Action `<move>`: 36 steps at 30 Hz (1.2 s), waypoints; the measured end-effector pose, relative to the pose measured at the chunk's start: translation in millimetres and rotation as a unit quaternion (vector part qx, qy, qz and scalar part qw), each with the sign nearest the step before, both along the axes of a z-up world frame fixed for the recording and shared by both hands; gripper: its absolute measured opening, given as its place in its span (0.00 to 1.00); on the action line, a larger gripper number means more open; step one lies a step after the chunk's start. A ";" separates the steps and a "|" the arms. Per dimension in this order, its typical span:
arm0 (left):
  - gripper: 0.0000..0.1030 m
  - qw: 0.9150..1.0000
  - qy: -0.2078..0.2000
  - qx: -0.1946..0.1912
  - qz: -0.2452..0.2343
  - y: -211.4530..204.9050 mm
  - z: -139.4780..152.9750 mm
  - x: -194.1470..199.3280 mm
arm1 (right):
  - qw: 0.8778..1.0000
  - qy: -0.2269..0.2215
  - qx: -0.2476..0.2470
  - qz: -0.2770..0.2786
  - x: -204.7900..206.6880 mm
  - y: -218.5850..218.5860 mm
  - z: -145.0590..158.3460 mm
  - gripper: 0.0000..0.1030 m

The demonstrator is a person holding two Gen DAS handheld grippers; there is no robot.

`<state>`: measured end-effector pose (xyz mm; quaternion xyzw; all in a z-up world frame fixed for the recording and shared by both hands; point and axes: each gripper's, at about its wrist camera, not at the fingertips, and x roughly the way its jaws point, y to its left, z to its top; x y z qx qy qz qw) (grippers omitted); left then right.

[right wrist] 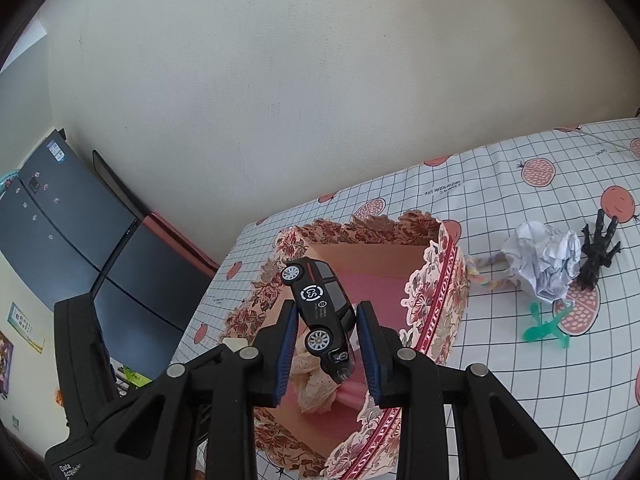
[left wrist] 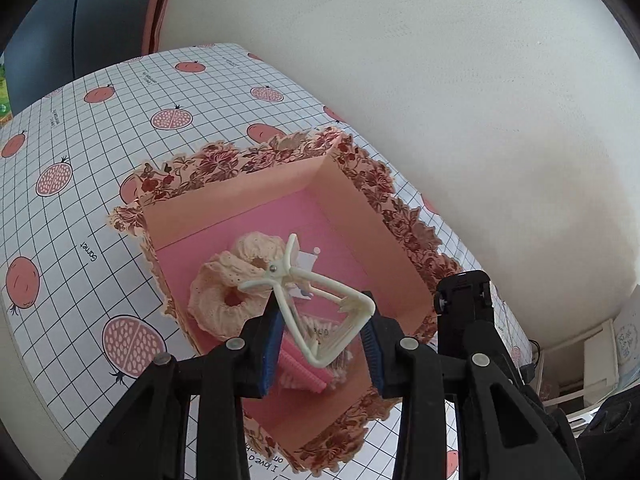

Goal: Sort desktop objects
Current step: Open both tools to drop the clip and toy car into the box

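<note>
Both grippers hang over the floral box (left wrist: 362,184) on the bench (left wrist: 80,184), which wears a grid cloth printed with pomegranates. Left gripper (left wrist: 322,334): jaws partly closed on a cream hair clip (left wrist: 316,300), its bent wire frame spanning the gap between the blue pads, hinge end poking up and away above the box's pink floor. Under it, inside the box, lie two lace scrunchies (left wrist: 224,292) side by side, touching, and a pink comb (left wrist: 300,372) down near the pads; a small white scrap sits behind the clip, too hidden to name. Right gripper (right wrist: 326,344): jaws partly closed on a black toy car (right wrist: 320,312), pinched across its body and tilted, one end toward the camera and the other up toward the box's far wall, white wheels facing the lens, a round white logo on the door. The car hangs above the box's open top, a scrunchie showing below it. To the right of the box, on the cloth: a crumpled paper ball (right wrist: 542,260), a black skeleton hand (right wrist: 598,256) standing just beside it, a green plastic piece (right wrist: 550,324) in front, and a pastel braided cord (right wrist: 486,274) between ball and box. A dark fridge (right wrist: 68,232) stands against the wall beyond the bench.
</note>
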<state>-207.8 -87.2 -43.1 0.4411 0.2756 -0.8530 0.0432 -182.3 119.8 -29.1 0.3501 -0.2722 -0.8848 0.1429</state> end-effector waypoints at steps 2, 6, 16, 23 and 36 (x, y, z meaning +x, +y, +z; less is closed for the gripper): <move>0.37 1.000 -0.006 0.001 0.001 -4.4 -5.1 -1.5 | 1.000 -0.004 0.002 0.002 -2.8 -4.5 -4.6 0.32; 0.37 1.000 -0.017 0.005 0.006 -11.3 -13.6 -4.6 | 1.000 -0.011 0.006 0.005 -6.9 -12.3 -11.4 0.32; 0.37 0.999 -0.037 0.015 0.015 -22.0 -29.9 -8.8 | 0.999 -0.024 0.021 0.009 -12.6 -23.5 -20.8 0.33; 0.36 0.999 -0.038 0.020 0.015 -24.1 -32.4 -9.0 | 0.999 -0.024 0.027 0.009 -11.7 -25.0 -20.3 0.33; 0.44 0.999 -0.042 0.021 0.013 -23.3 -31.8 -10.8 | 0.999 -0.022 0.030 0.006 -11.7 -21.9 -18.0 0.33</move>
